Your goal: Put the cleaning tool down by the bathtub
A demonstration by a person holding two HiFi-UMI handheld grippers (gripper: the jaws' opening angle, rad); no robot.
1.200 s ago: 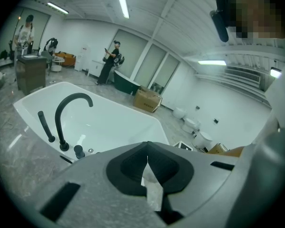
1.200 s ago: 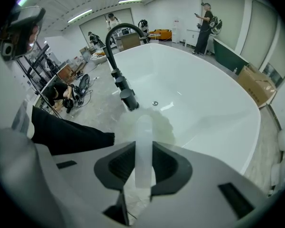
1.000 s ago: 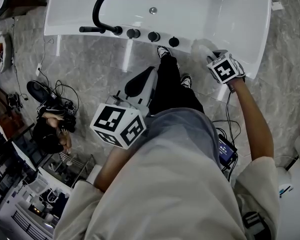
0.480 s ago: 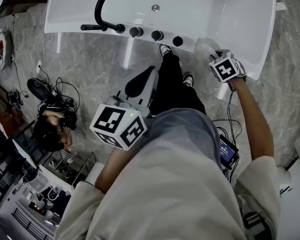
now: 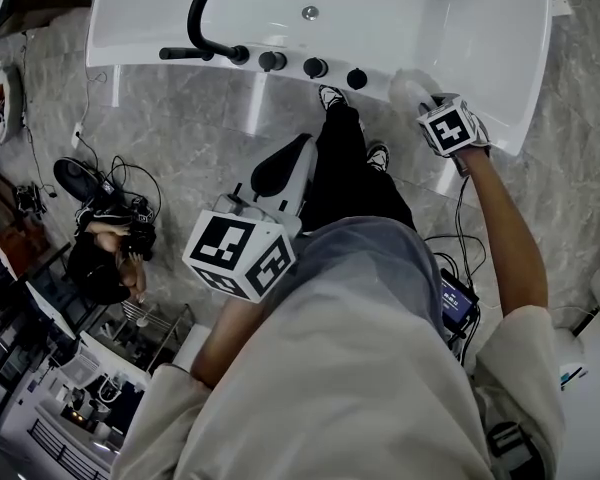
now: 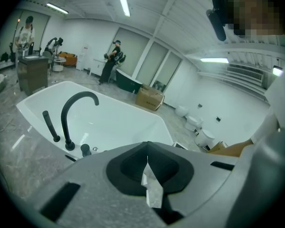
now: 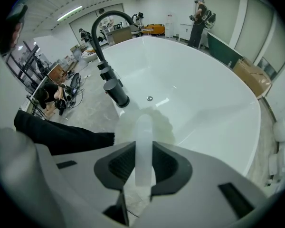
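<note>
The grey marbled floor fills most of the head view. The white bathtub stands on it along the top of that view. The person in a pale shirt stands at the tub's near long side. One black-trousered leg reaches forward, and its shoe is just beside the tub wall.

The left gripper hangs over the floor in front of the person, well apart from the tub. It points toward the tub and somewhat down. Its jaws are pressed together. A pale sliver shows in the seam between them, and I cannot tell what it is.

The right gripper hangs steeply nose-down over the tub's near rim, toward its right end. Its jaws are pinched on the pale, translucent handle of the cleaning tool. In the right gripper view the handle stands upright between the dark pads.

A black arched faucet rises from the left part of the near rim. The tool's fluffy white head lies over that rim and seems to touch it. It sits just right of a row of three black knobs. A small round drain sits in the tub floor beyond the knobs.
</note>
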